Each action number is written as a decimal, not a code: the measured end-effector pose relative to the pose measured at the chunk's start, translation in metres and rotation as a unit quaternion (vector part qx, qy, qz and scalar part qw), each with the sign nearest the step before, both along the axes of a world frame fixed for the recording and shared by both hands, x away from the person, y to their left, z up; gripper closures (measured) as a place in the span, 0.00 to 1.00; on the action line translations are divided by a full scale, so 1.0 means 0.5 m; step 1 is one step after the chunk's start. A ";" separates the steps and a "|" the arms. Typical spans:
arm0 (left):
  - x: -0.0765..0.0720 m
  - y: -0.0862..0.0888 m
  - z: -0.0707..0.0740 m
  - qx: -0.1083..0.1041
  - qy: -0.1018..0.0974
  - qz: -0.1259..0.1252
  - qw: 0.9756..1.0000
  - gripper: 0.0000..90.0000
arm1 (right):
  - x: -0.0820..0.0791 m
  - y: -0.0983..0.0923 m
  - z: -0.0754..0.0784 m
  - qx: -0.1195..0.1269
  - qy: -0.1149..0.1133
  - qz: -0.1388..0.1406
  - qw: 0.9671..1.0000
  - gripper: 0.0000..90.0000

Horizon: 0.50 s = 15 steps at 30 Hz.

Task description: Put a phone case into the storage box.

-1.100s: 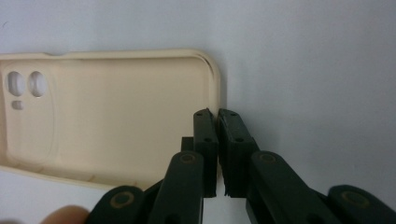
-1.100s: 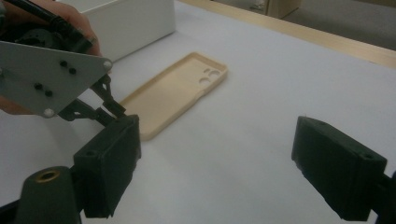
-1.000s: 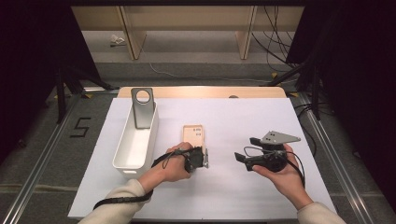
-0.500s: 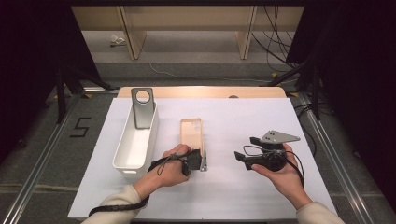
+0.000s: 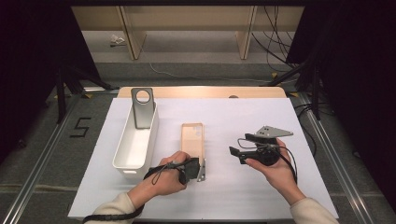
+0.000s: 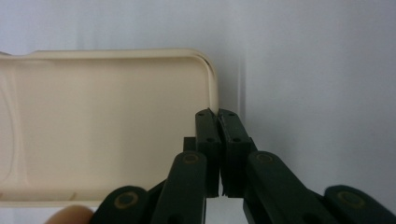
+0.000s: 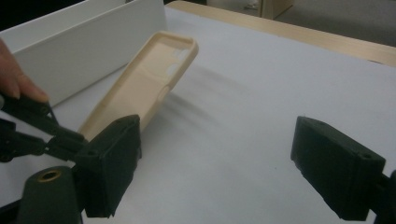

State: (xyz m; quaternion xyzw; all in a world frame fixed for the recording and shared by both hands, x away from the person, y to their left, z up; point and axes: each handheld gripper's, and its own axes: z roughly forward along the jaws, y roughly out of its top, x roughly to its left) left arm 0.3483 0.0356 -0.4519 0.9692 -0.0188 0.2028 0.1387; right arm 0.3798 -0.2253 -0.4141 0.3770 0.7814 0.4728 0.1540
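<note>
the left gripper [image 5: 200, 171] is squeezed tight on the near edge of the tan phone case [image 5: 193, 142]. in the left gripper view its two black jaws press together right at the case's rim [image 6: 211, 88], so it has a firm pinch on the thin wall.

the case sits in the middle of the white table [image 5: 233, 196], just right of the white bin [image 5: 135, 144]. in the right gripper view the case [image 7: 149, 88] looks tipped up, with its far end off the table. i think the pinch on the edge is there to lift it, because a flat thin thing is hard to grab any other way.

the right gripper [image 5: 243, 151] is held off to the side, apart from the case, with its jaws spread wide and nothing in them. it seems to be waiting so it can take the other side of the case or help hold it.

a grey case [image 5: 142, 107] stands up in the far end of the bin. maybe the tan one goes there too.
</note>
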 end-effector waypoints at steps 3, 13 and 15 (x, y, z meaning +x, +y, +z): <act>-0.011 -0.007 0.006 -0.002 -0.003 -0.011 1.000 0.97 | 0.014 0.006 -0.002 0.013 0.011 -0.006 1.000 0.19; -0.041 -0.032 0.025 -0.001 -0.009 -0.034 0.999 0.97 | 0.062 0.056 -0.011 0.036 0.041 0.005 0.998 0.27; -0.045 -0.036 0.027 -0.002 -0.011 -0.041 0.999 0.98 | 0.070 0.067 -0.014 0.035 0.042 0.009 0.998 0.28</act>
